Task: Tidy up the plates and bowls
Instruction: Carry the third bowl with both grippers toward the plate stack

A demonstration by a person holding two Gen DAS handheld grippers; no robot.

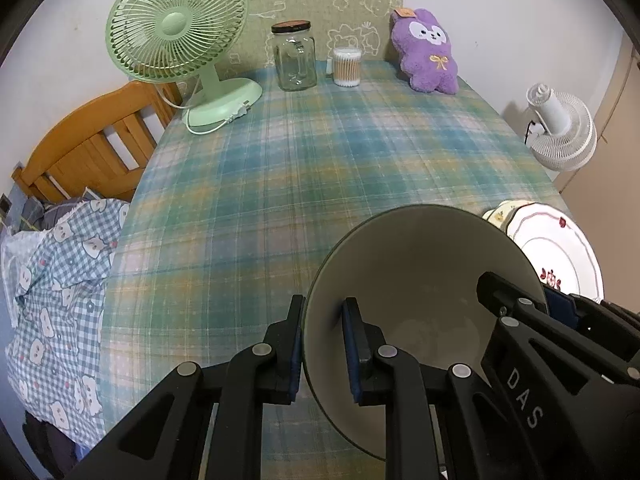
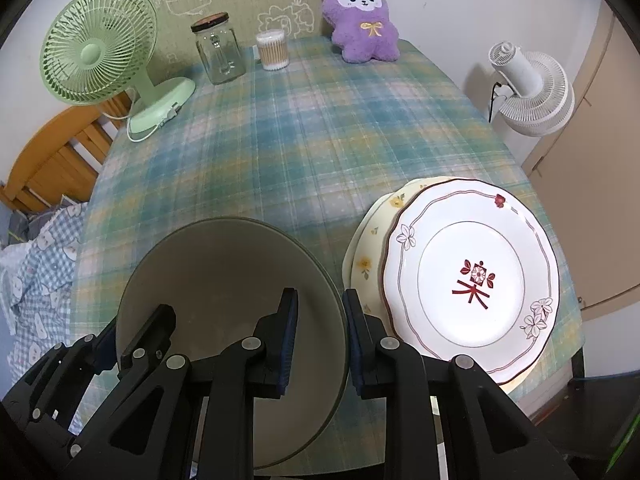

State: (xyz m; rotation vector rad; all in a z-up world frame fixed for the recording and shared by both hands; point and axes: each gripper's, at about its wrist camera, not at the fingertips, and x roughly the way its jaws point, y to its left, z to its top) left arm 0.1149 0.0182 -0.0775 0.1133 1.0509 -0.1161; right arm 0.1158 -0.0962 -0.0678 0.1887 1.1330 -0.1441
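A large grey-green bowl (image 1: 420,272) (image 2: 224,280) is held by its rim from both sides, low over the plaid tablecloth (image 1: 280,200); whether it touches the cloth I cannot tell. My left gripper (image 1: 324,344) (image 2: 120,336) is shut on the bowl's left rim. On the right rim, my right gripper (image 2: 320,340) (image 1: 536,300) is shut too, one finger inside the bowl and one outside. Just right of the bowl, a white plate (image 2: 472,280) (image 1: 560,248) with a red motif lies on a cream floral plate (image 2: 368,264) (image 1: 498,212) near the table's right edge.
Along the back of the table stand a green desk fan (image 1: 176,40), a glass jar (image 1: 294,58), a tub of cotton swabs (image 1: 347,66) and a purple plush toy (image 1: 426,54). A white fan (image 2: 528,88) stands off the right edge. A wooden frame (image 1: 88,148) and checked fabric (image 1: 60,280) lie left.
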